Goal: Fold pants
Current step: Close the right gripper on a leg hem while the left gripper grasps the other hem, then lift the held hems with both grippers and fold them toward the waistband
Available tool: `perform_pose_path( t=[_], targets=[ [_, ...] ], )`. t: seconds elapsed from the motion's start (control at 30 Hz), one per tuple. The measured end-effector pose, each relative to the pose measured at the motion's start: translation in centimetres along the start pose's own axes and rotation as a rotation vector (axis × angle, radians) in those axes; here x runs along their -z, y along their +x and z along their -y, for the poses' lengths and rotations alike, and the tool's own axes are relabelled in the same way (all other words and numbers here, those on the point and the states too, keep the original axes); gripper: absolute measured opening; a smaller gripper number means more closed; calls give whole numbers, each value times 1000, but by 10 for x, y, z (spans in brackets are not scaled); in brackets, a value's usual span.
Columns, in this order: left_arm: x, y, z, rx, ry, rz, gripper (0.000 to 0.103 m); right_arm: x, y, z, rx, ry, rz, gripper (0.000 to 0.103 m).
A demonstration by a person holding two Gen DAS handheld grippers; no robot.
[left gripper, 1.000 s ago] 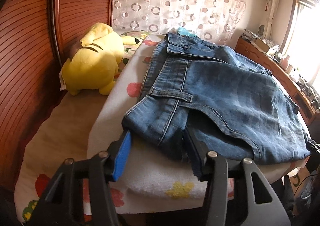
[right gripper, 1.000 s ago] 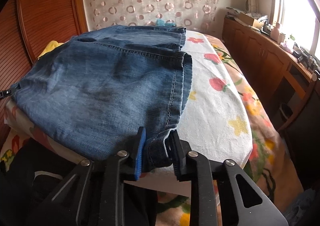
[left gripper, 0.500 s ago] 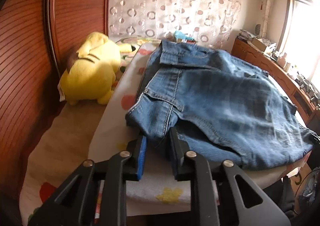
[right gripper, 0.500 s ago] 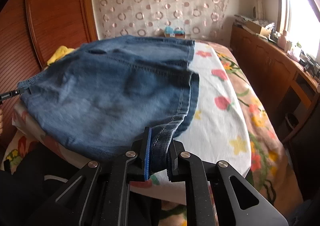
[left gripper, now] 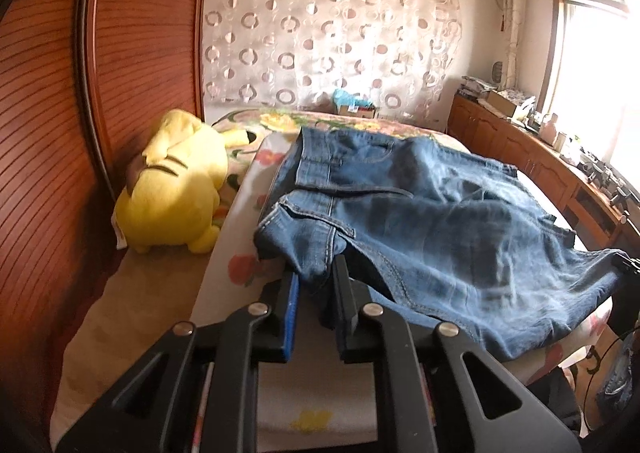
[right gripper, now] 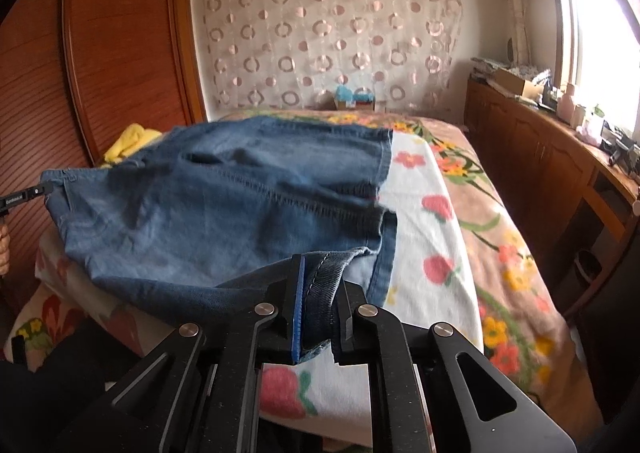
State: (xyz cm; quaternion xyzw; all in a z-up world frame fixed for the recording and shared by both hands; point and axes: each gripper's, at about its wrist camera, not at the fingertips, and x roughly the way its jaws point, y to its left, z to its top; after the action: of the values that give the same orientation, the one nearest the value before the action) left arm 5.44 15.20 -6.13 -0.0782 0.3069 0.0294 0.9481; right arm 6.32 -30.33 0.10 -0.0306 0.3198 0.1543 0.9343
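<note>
Lifted higher off the bed (right gripper: 432, 181) than a second ago: near edge of the blue jeans (left gripper: 420, 221), stretched between both tongs. Left gripper (left gripper: 314, 285) clamped on the waistband corner toward the bed's left edge; right gripper (right gripper: 318, 293) clamped on the hem at the near right. Far part of jeans draped across the flowered blanket (right gripper: 424, 237), yellow plush (left gripper: 176, 189) beside the left edge.

The blue denim pants (left gripper: 420, 221) lie spread on the flower-printed white towel (right gripper: 424, 237), which covers the near part of the floral-quilted bed (right gripper: 496, 229). Left of the pants, the yellow plush toy (left gripper: 176, 189) rests against the ribbed wooden headboard (left gripper: 48, 157). Right of the bed stands the long wooden cabinet (right gripper: 560, 157).
</note>
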Motion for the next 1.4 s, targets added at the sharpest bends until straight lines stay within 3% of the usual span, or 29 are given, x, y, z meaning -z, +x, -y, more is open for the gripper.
perform_pose_path(
  t=[0.6, 1.1, 1.4],
  targets=[
    [-54, -6, 18, 11, 55, 90, 9, -57, -12, 12, 32, -37, 128, 7],
    [-58, 47, 9, 20, 37, 29, 8, -61, 53, 28, 40, -10, 36, 7],
    [-95, 56, 13, 27, 48, 73, 8, -100, 59, 41, 32, -20, 73, 7]
  ],
)
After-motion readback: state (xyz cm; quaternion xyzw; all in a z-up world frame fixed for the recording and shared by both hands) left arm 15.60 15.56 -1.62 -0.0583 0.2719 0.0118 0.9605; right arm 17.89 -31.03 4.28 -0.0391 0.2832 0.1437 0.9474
